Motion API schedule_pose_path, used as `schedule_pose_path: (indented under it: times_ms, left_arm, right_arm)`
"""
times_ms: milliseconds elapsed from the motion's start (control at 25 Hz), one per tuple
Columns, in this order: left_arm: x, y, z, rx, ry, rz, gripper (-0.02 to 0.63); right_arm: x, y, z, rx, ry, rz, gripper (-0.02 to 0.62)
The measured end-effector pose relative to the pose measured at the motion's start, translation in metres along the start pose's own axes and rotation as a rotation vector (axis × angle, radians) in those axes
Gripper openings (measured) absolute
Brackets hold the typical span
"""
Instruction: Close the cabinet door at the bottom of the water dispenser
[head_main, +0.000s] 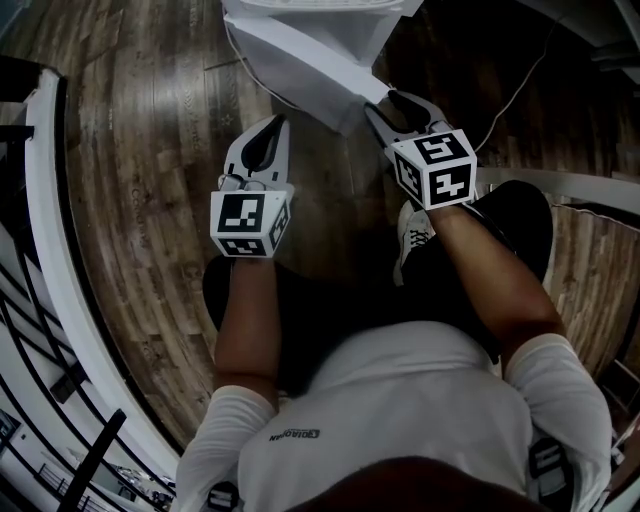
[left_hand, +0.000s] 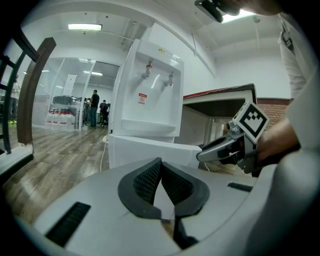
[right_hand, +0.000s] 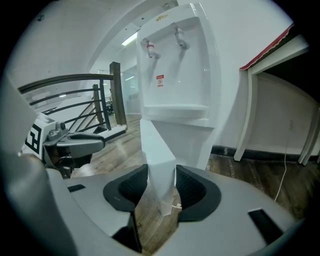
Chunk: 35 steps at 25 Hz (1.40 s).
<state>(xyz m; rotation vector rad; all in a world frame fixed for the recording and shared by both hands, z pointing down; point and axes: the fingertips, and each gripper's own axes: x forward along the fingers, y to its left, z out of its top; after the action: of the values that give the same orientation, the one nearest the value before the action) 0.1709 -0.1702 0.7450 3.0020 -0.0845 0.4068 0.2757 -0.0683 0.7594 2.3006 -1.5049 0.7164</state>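
Note:
The white water dispenser (head_main: 310, 15) stands at the top of the head view, and its bottom cabinet door (head_main: 300, 65) hangs open, swung out toward me. My right gripper (head_main: 385, 105) is at the door's free edge. In the right gripper view the door edge (right_hand: 157, 155) stands between the two black pads (right_hand: 131, 186), and my right gripper (right_hand: 161, 180) is shut on it. My left gripper (head_main: 268, 135) hovers over the floor left of the door, apart from it. It is shut with nothing in it (left_hand: 159, 167).
A curved white-and-black railing (head_main: 50, 250) runs down the left side. A thin cord (head_main: 520, 85) trails over the wood floor right of the dispenser. A white table leg (right_hand: 250, 110) stands to the right. My shoe (head_main: 412, 235) is just below the right gripper.

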Motion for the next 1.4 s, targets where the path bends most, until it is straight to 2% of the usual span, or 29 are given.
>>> schedule_pose_path:
  times_ms: [400, 480, 680, 1160, 1400]
  left_arm:
    - [-0.002, 0.002, 0.000, 0.010, 0.006, 0.011, -0.005]
    - [-0.002, 0.005, -0.001, 0.005, 0.008, 0.017, -0.005]
    - [0.002, 0.005, 0.000, 0.003, 0.006, 0.014, -0.005]
    - [0.005, 0.000, -0.007, 0.016, 0.024, -0.007, -0.005]
    - [0.006, 0.001, -0.009, 0.011, 0.019, -0.008, -0.005]
  right_arm:
    - [0.007, -0.019, 0.006, -0.016, -0.004, -0.073, 0.189]
    - [0.008, -0.026, 0.007, -0.014, -0.005, -0.095, 0.164]
    - [0.012, -0.037, 0.012, -0.015, -0.011, -0.115, 0.158]
    - [0.024, -0.062, 0.020, 0.012, -0.006, -0.112, 0.158]
    - [0.030, -0.067, 0.020, 0.013, 0.029, -0.099, 0.158]
